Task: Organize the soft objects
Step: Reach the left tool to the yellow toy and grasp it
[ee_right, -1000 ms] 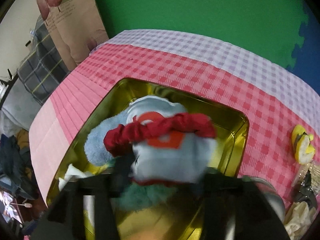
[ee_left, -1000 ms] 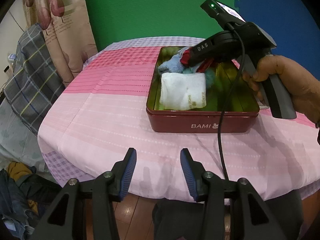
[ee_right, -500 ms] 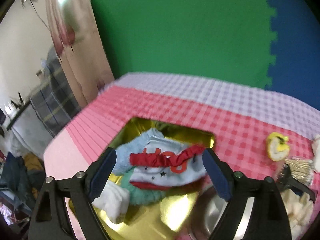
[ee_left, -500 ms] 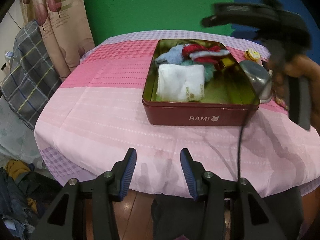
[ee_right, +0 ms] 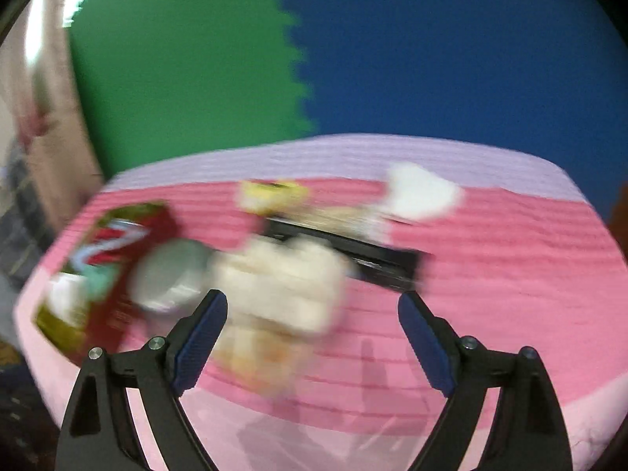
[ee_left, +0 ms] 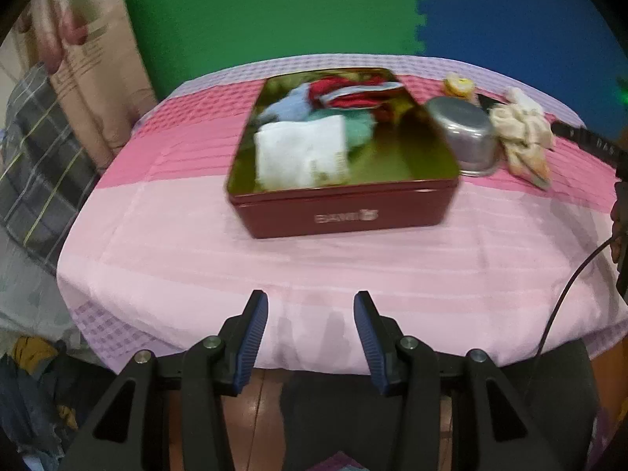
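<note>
- While your right gripper stands with its jaws spread wide and nothing between them, it looks toward the items outside the tin; those jaws have just been opening, and the picture is blurred by its sweep.
- Done so far: the red tin on the pink tablecloth already holds a folded white cloth, a light-blue soft piece, a teal piece and a red-trimmed garment, all crowded toward its far and left part.
- Room remains: the tin's near-right floor shows bare gold.
- Left to do, as you may judge: the cream fabric bundle lies on the tablecloth just beside the metal bowl, right of the tin, and a white soft piece lies farther back in the right wrist view.
- Probably not yours to sort: the small yellow object and a black flat item behind the bundle; their material cannot be told.
- Your left gripper hovers partly open and empty over the table's near edge, well apart from the tin.
- Estimated stage: past halfway, with the bundle the likeliest next pick.
</note>
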`<state>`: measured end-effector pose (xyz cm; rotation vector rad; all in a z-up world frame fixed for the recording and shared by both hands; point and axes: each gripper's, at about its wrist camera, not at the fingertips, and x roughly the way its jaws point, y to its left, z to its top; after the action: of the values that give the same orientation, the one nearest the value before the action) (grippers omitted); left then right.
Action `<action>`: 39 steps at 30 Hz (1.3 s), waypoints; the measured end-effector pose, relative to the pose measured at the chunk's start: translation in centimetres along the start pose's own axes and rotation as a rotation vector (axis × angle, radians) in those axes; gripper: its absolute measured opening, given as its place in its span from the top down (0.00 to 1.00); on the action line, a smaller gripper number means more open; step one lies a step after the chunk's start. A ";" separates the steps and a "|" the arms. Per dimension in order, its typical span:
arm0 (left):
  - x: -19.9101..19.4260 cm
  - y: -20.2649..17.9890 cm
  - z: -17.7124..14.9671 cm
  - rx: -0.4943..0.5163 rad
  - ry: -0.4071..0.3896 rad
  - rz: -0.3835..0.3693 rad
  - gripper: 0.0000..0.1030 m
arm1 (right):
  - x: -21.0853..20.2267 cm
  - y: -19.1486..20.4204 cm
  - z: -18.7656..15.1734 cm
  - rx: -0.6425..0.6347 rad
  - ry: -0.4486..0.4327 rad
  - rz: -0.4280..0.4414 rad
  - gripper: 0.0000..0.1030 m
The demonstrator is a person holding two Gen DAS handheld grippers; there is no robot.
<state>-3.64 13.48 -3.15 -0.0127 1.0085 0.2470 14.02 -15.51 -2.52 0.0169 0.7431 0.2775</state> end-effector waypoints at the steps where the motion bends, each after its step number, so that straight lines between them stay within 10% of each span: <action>1: -0.2 -0.4 0.1 0.010 -0.003 -0.012 0.55 | 0.1 -1.5 -0.4 0.003 0.012 -0.040 0.15; 9: -2.2 -4.1 1.2 0.136 -0.020 -0.014 0.39 | 2.2 -11.7 -2.7 0.092 0.148 -0.243 0.14; 21: -3.4 -10.4 14.0 0.240 -0.054 -0.306 0.39 | 4.1 -14.2 -1.9 0.116 0.197 -0.301 0.01; 30: 7.0 -18.3 27.4 0.248 0.015 -0.259 0.39 | 3.4 -13.9 -2.1 0.078 0.195 -0.296 0.01; 39: 17.3 -21.2 31.8 0.283 0.144 -0.153 0.39 | 3.3 -13.6 -2.2 0.056 0.188 -0.252 0.01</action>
<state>36.14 0.24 -2.83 0.1509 1.1731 -0.0379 18.14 -27.91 -7.92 -0.0499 0.9297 0.0178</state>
